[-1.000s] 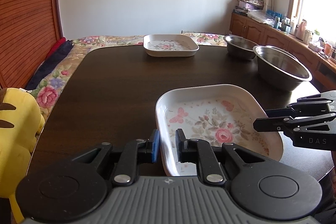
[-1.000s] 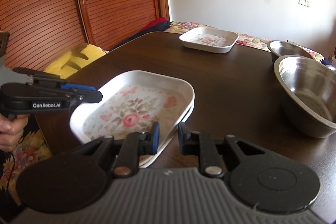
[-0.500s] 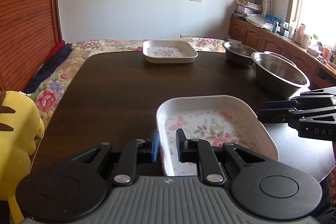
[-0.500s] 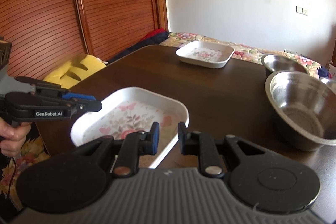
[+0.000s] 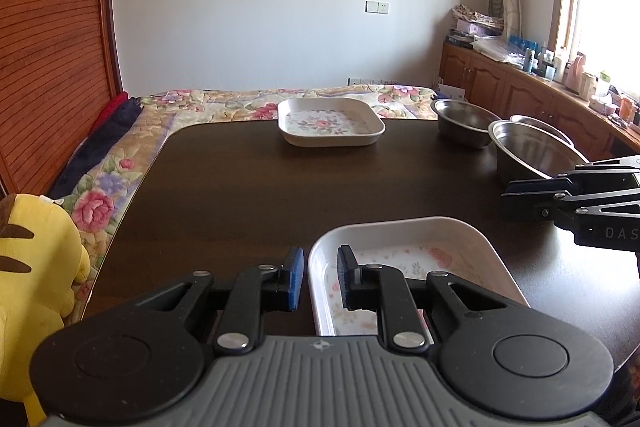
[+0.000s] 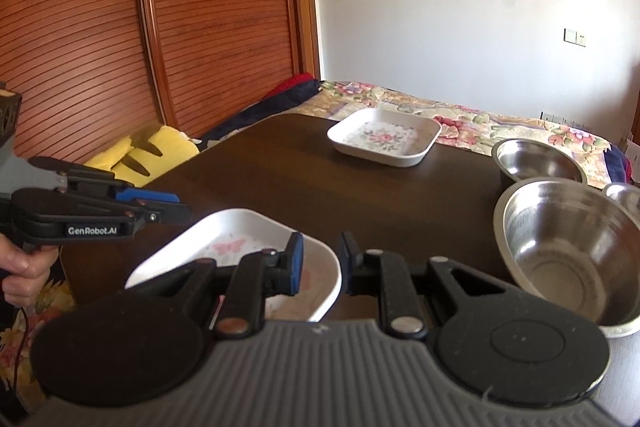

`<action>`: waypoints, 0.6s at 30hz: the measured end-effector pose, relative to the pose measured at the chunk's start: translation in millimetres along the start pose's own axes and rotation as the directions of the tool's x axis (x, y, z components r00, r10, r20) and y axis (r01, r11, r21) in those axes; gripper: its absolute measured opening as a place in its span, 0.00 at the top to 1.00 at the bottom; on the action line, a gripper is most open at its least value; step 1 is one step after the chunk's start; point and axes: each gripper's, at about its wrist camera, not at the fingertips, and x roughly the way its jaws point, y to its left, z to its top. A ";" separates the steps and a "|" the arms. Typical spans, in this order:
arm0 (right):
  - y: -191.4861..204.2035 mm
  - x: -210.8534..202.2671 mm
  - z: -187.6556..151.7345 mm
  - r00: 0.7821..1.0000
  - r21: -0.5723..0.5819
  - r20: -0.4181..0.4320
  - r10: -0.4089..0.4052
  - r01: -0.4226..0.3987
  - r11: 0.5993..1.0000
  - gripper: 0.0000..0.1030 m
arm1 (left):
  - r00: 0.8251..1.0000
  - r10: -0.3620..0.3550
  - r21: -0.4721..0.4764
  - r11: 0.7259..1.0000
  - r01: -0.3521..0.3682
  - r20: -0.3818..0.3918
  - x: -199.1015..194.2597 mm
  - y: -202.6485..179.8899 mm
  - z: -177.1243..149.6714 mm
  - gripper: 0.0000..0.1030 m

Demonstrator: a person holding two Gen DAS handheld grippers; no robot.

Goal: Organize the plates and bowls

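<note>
Plates: two floral [image 5: 412,259] [image 5: 331,121]; steel bowls: three [image 6: 560,247] [image 6: 536,157] [image 6: 624,195].

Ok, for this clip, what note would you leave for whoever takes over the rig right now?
Left hand-held gripper: its jaws straddle the left rim of the near floral plate; cannot tell whether it is clamped.
Right hand-held gripper: straddles the same plate's right corner; grip also unclear.
Far floral plate sits across the table. Small steel bowl and large steel bowl stand side by side at the right.
Done: nothing stacked yet.
Left: probably stack the plates, then nest the bowls.
</note>
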 end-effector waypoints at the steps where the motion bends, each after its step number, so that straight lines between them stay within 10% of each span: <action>1: -0.3 -0.1 0.2 1.000 0.000 0.001 0.000 0.000 1.000 0.79 | 1.000 0.001 0.001 1.000 -0.001 0.001 0.7 0.1 1.1 0.81; 18: -13.7 15.4 20.5 1.000 -0.021 0.004 -0.010 0.010 1.000 0.79 | 1.000 0.013 0.020 1.000 -0.013 0.001 21.1 8.2 23.8 0.80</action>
